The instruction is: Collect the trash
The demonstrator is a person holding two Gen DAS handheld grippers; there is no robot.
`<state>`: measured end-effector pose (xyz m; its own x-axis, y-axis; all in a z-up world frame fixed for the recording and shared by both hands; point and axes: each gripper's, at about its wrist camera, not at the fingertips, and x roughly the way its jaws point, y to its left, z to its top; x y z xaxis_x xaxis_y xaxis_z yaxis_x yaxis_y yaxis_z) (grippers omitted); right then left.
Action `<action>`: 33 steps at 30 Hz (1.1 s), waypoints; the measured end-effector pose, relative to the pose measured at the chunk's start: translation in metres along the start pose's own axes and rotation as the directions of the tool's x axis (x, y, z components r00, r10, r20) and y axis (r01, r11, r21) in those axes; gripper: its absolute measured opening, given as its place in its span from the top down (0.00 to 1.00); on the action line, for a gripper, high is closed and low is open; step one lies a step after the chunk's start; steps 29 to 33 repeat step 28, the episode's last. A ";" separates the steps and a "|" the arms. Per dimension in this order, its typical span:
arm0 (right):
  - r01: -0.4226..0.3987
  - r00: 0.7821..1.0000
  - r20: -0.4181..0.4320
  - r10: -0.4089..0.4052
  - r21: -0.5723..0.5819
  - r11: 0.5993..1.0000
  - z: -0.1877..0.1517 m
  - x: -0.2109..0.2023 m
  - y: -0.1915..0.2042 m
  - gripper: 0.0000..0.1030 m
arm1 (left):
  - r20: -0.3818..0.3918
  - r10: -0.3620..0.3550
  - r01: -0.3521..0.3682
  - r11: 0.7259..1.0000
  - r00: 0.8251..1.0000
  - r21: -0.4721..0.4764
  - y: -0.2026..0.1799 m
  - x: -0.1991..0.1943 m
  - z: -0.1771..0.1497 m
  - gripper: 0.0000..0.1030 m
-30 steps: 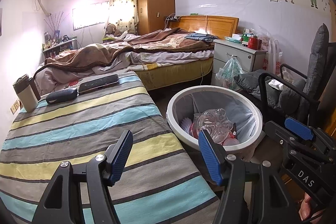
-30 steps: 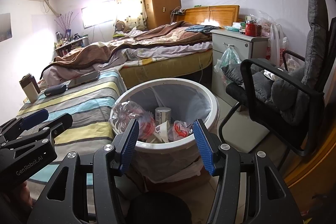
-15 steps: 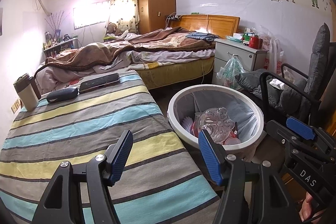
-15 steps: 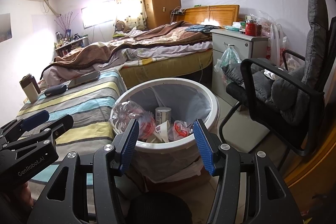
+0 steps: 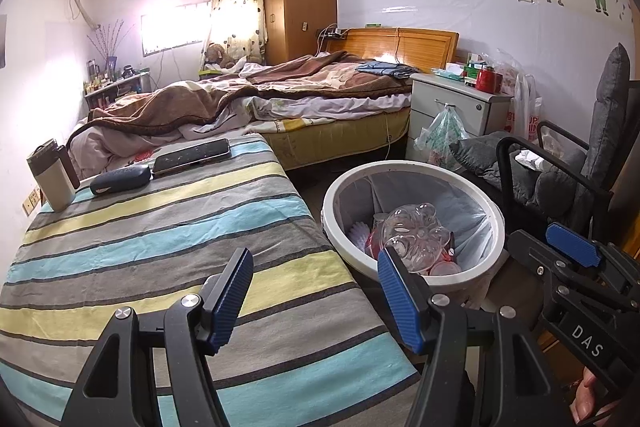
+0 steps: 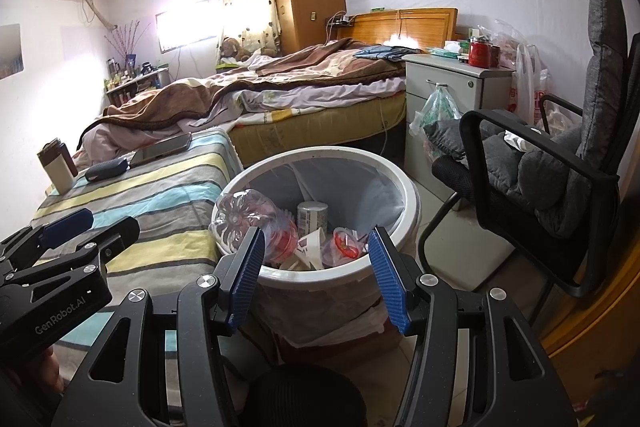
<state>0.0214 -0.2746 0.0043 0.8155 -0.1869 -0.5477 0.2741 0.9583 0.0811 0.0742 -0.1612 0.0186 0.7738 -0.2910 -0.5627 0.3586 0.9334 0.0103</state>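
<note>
The trash is sitting inside the white bin (image 6: pixel 404 187) on the floor beside the striped worktop (image 5: pixel 160 227): a crushed clear plastic bottle (image 6: pixel 248 215) is leaning against the near-left rim, with a small can (image 6: pixel 312 215), paper scraps and red-and-clear wrappers (image 6: pixel 344 243) lying around it. The left hand-held gripper (image 5: pixel 316 299) is hovering over the worktop's near edge with its jaws spread and nothing between them; the right hand-held gripper (image 6: pixel 316 271) is hanging just in front of the bin, likewise spread and carrying nothing. Judging by this, the collecting is looking mostly done. On the worktop only a phone (image 5: pixel 192 155), a dark case (image 5: pixel 120 179) and a mug (image 5: pixel 52 179) are lying, and none of these is looking like trash, so little seems left unless litter is hiding out of view
</note>
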 end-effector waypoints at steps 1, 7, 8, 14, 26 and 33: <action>0.000 1.000 0.000 0.000 0.000 1.000 0.000 0.000 0.000 0.46 | -0.001 0.000 0.000 1.000 1.000 0.000 0.000 0.000 0.000 0.37; -0.002 1.000 -0.003 0.002 0.002 1.000 -0.001 -0.001 0.000 0.46 | -0.002 0.001 -0.001 1.000 1.000 -0.002 0.001 0.000 0.000 0.37; -0.002 1.000 -0.004 0.002 0.002 1.000 0.000 -0.001 0.001 0.46 | -0.004 0.001 -0.001 1.000 1.000 -0.004 0.002 0.001 0.000 0.37; -0.001 1.000 -0.003 0.001 0.002 1.000 -0.001 -0.001 0.001 0.46 | -0.001 0.001 -0.001 1.000 1.000 -0.009 0.001 0.001 -0.002 0.37; -0.002 1.000 -0.007 0.002 -0.002 1.000 0.000 0.001 0.000 0.46 | -0.001 0.008 -0.008 1.000 1.000 -0.015 0.002 0.002 -0.003 0.37; -0.004 1.000 -0.007 0.004 -0.001 1.000 0.000 0.002 -0.001 0.46 | 0.001 0.011 -0.011 1.000 1.000 -0.015 0.003 0.002 -0.003 0.37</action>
